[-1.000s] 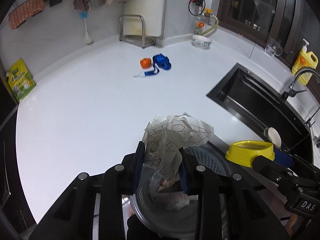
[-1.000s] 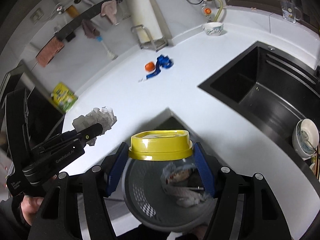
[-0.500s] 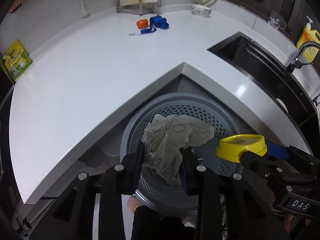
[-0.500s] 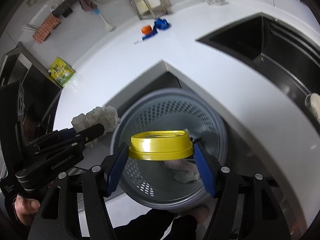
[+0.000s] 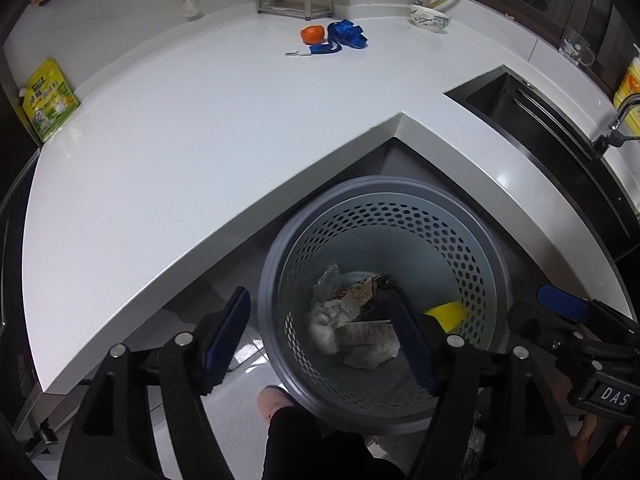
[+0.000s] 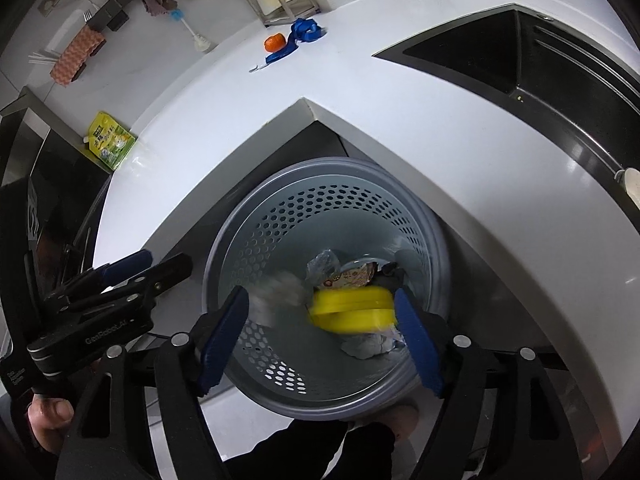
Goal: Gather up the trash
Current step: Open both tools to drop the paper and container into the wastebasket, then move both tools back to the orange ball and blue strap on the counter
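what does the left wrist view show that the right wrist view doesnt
Only the left wrist view shows the faucet and the yellow bottle by the sink.

Only the right wrist view shows the orange cloth hanging on the wall rail and the person's hand on the left gripper.

Both show the perforated trash basket, the yellow lid inside it, and the blue strap.

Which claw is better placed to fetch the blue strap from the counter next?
Probably the left claw: it is open and empty over the bin. The right claw is also open, but the yellow lid is in mid-drop between its fingers. The strap lies far from both.
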Demonstrator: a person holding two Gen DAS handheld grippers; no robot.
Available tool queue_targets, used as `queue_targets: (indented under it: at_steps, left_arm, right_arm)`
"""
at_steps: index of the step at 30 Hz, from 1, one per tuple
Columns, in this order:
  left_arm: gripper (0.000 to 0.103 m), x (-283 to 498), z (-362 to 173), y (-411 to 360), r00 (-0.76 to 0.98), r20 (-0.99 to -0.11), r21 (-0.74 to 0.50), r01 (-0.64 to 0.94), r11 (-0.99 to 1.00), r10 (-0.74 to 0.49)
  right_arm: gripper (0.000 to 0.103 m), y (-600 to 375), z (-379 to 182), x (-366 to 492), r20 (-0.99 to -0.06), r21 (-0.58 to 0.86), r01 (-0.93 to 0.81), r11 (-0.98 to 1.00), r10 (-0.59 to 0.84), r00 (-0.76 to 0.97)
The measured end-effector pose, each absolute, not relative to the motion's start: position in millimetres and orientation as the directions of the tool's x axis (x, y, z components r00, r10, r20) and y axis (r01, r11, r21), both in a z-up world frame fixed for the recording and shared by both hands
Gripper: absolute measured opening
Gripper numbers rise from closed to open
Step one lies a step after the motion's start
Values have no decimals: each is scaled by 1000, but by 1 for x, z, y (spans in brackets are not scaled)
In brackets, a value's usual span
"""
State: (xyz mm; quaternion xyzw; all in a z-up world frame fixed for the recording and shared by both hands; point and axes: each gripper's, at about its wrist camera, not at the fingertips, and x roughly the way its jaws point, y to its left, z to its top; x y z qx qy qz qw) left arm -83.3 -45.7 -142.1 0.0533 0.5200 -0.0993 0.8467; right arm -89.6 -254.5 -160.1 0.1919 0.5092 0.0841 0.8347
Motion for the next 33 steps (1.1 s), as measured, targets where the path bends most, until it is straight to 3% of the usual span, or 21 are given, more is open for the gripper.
queue_targets:
  at_steps: [10, 20, 27, 31, 33]
  left_arm:
    - [71, -90, -128, -39, 443, -890, -17, 197, 980, -105]
    - [76, -91, -79, -36, 533, -841, 2, 175, 985, -93]
    - [83, -84, -46, -32, 599, -796, 3, 139, 990, -81]
    - [94, -73, -32, -28, 628, -775, 11, 119, 993, -67]
    - [95, -65, -26, -25, 639, -766, 10, 119, 993, -68]
  right_arm:
    - [72, -250, -150, -94, -813, 424, 42, 905, 360, 458]
    - [72, -255, -113, -97, -778, 418, -10, 908, 364, 512]
    - [72, -268, -86, -88, -746, 404, -29, 914, 348, 568]
    - [72, -274, -77, -76, -735, 404, -23, 915, 339, 588]
    - [72, -275, -71, -69, -727, 402, -21, 915, 333, 601]
